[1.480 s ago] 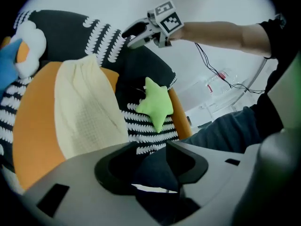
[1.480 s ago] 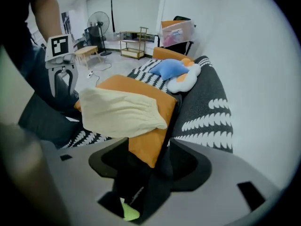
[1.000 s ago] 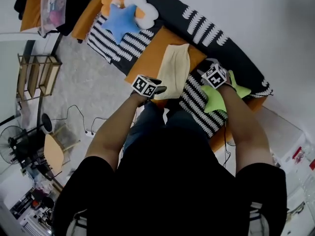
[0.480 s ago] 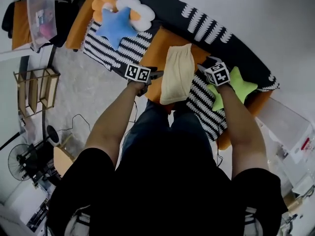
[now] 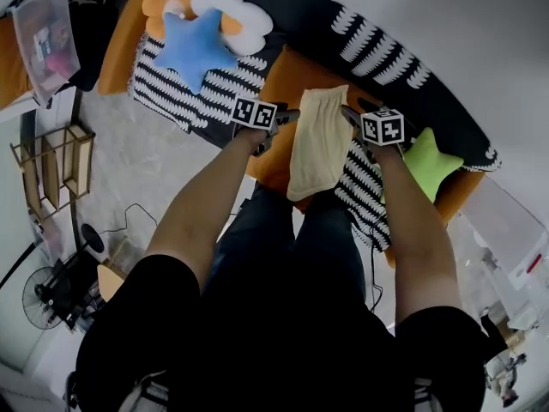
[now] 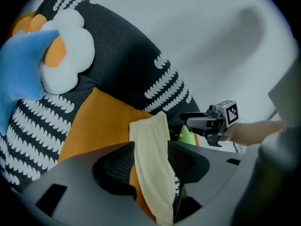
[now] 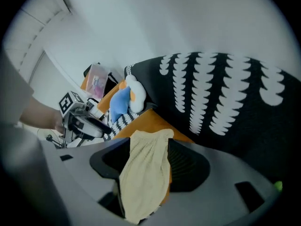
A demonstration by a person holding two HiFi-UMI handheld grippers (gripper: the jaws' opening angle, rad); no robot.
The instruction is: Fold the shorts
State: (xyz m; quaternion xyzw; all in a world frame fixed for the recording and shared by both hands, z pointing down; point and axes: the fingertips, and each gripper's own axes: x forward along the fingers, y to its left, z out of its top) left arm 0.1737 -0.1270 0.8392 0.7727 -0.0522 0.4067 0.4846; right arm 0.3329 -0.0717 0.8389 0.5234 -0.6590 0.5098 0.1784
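Cream shorts [image 5: 319, 144], folded lengthwise, lie on the sofa's orange cushion [image 5: 279, 84], with the lower end hanging over its front edge. My left gripper [image 5: 287, 117] hovers at the shorts' upper left edge. Its jaws have just been opening and grip nothing. My right gripper [image 5: 347, 114] stands open at the upper right edge, facing the left one. In the left gripper view the shorts [image 6: 153, 164] show through the gap of the left gripper [image 6: 151, 160], and the right gripper [image 6: 187, 120] is beyond. The right gripper view shows the shorts [image 7: 143, 173] and the left gripper [image 7: 101, 127].
A green star cushion [image 5: 429, 161] lies right of the shorts on a striped blanket [image 5: 360, 187]. A blue star cushion [image 5: 193, 45] and a white flower cushion [image 5: 236, 15] sit at the sofa's far left. On the floor at left stand a wooden rack [image 5: 51, 157] and a fan [image 5: 47, 290].
Both grippers have moved away from the body along the shorts' sides and lower, the right one closing in on the right edge. The shorts have not moved.
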